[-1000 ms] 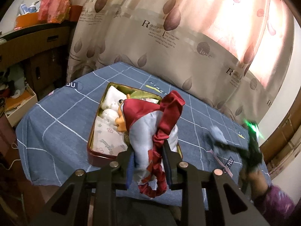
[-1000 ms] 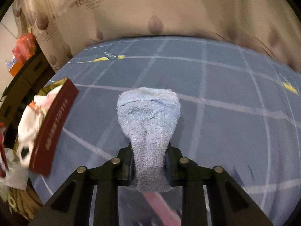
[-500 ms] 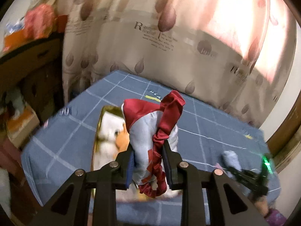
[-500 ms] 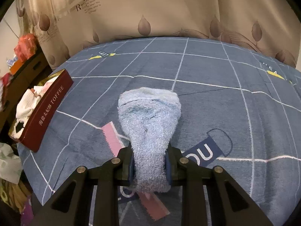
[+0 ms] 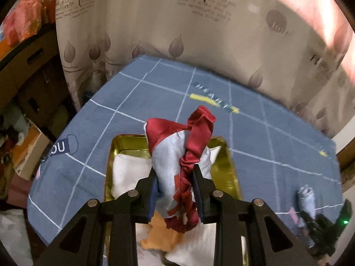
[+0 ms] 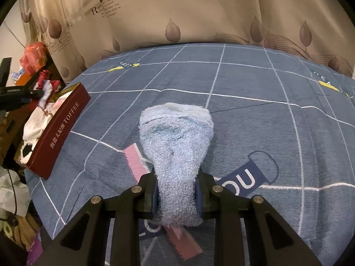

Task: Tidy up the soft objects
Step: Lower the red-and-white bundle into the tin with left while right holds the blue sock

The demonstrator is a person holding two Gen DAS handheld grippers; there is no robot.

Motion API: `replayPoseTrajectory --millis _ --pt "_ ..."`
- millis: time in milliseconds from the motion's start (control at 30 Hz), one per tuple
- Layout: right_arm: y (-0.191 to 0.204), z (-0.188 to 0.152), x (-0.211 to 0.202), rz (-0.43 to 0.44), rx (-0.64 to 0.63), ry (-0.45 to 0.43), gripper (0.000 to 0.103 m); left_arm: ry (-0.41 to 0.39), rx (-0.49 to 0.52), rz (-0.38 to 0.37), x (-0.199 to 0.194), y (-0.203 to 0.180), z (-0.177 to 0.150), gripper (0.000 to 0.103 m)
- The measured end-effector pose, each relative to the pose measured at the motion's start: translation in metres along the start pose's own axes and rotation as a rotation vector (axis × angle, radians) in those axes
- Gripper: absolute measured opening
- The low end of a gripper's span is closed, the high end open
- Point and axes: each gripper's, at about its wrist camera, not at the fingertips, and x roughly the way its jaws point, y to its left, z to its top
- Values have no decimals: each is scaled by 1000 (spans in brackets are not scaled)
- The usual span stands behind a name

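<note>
My left gripper (image 5: 175, 175) is shut on a red and white satin cloth bundle (image 5: 177, 146) and holds it over the open tin (image 5: 230, 168), which has a gold inside. White soft items (image 5: 128, 173) and an orange piece (image 5: 159, 232) lie in the tin. My right gripper (image 6: 176, 190) is shut on a light blue terry sock (image 6: 176, 137), low over the blue checked cover (image 6: 255, 115). In the right wrist view the tin (image 6: 60, 130) shows its maroon side at the left, with the left gripper (image 6: 33, 93) above it. The right gripper (image 5: 310, 217) appears at the lower right of the left wrist view.
A beige leaf-print curtain (image 6: 177, 11) hangs behind the bed. A pink strip (image 6: 135, 161) lies on the cover under the sock. A wooden cabinet (image 5: 26, 66) with orange and red items stands at the left. Clutter lies below the bed's left edge (image 6: 13, 190).
My left gripper has carried the red and white cloth across to a spot right above the tin, which now lies directly beneath it. The right gripper with the sock has hardly moved.
</note>
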Motion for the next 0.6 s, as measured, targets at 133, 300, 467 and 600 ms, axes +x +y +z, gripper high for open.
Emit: replayPoseTrajectory --millis 133,300,467,600 --pt "-1 1 1 5 3 2 24 11 12 40 12 3 3 36" --pt "-1 2 1 7 4 5 25 25 60 82 25 3 4 49" --pt "-1 1 2 3 4 7 25 -74 58 92 -1 5 1 57" --pt "1 1 2 -4 2 8 25 -154 -1 23 -35 11 -3 63"
